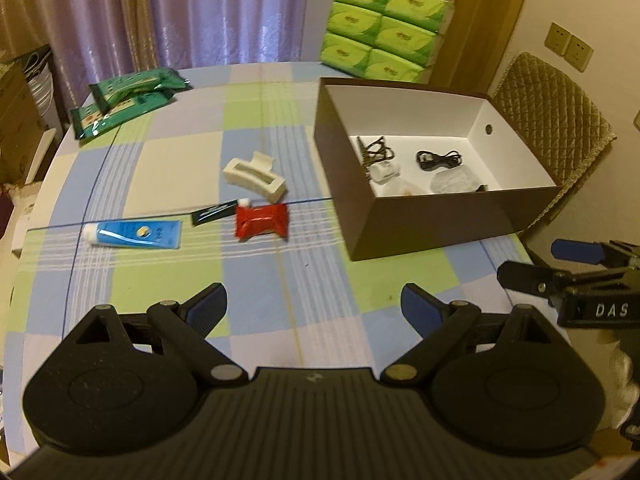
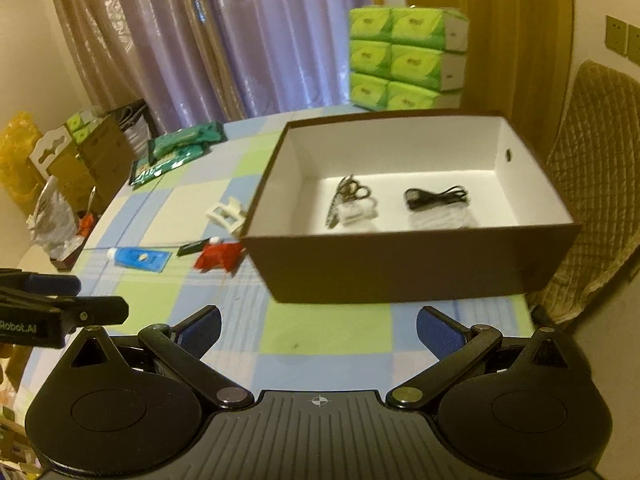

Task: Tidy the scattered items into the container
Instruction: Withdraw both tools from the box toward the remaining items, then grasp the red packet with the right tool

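A brown box point(image 1: 460, 216) with white inside stands at the table's right; it holds a black cable point(image 1: 438, 159), a dark clip, and clear wrapped items. Left of it lie a cream hair claw point(image 1: 254, 176), a red packet point(image 1: 262, 222), a small black sachet point(image 1: 214, 213) and a blue tube point(image 1: 136, 234). My left gripper point(image 1: 314, 306) hovers open over the near table, empty. My right gripper point(image 2: 318, 330) is open and empty just in front of the box point(image 2: 408, 264). The red packet point(image 2: 218, 257), tube point(image 2: 140, 258) and claw point(image 2: 226, 212) show left of it.
Green wipe packs point(image 1: 124, 100) lie at the far left of the checked tablecloth point(image 1: 180, 168). Stacked green tissue packs point(image 1: 386, 28) stand behind the box. A quilted chair point(image 1: 556, 120) is at the right. Cardboard boxes and bags point(image 2: 68, 168) crowd the floor at left.
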Demonstrator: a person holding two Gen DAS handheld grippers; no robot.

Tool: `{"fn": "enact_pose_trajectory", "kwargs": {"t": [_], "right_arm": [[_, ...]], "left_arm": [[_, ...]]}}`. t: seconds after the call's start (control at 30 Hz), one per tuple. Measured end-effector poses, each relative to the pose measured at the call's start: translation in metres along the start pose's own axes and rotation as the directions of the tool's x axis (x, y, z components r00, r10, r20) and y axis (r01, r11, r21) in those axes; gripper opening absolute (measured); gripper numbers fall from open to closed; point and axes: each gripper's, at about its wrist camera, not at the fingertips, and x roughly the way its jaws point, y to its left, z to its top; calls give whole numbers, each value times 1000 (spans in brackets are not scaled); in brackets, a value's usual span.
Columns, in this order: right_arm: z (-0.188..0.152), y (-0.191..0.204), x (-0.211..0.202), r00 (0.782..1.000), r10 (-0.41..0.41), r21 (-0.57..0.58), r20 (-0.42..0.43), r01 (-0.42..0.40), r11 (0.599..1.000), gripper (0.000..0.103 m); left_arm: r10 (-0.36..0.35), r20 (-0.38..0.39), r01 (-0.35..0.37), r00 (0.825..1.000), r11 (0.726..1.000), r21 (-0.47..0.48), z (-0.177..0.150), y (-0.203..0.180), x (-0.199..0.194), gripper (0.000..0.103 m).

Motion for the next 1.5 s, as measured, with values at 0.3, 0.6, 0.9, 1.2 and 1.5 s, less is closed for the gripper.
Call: {"fn": "enact_pose_trajectory", "kwargs": {"t": [0.3, 0.6, 0.9, 1.2, 1.5], "right_arm": [[-10, 40, 16, 999, 29, -21, -27, -29, 999, 101], [-13, 86, 44, 998, 53, -34, -40, -54, 998, 101], [-11, 122, 82, 997, 47, -27, -57, -49, 998, 101], [-2, 149, 121, 998, 34, -12, -49, -35, 999, 101], [6, 159, 158, 999, -5, -2, -45, 5, 1000, 101]], "left_arm": [[43, -4, -43, 999, 999, -33, -10, 38, -9, 92], [99, -23, -100, 995, 992, -72, -18, 90, -7, 92], [134, -38, -136, 990, 987, -85, -19, 138, 2, 92], [146, -54, -149, 988, 988, -51, -6, 178, 27, 92], [126, -60, -127, 990, 992, -13, 10, 201, 56, 92]]}}
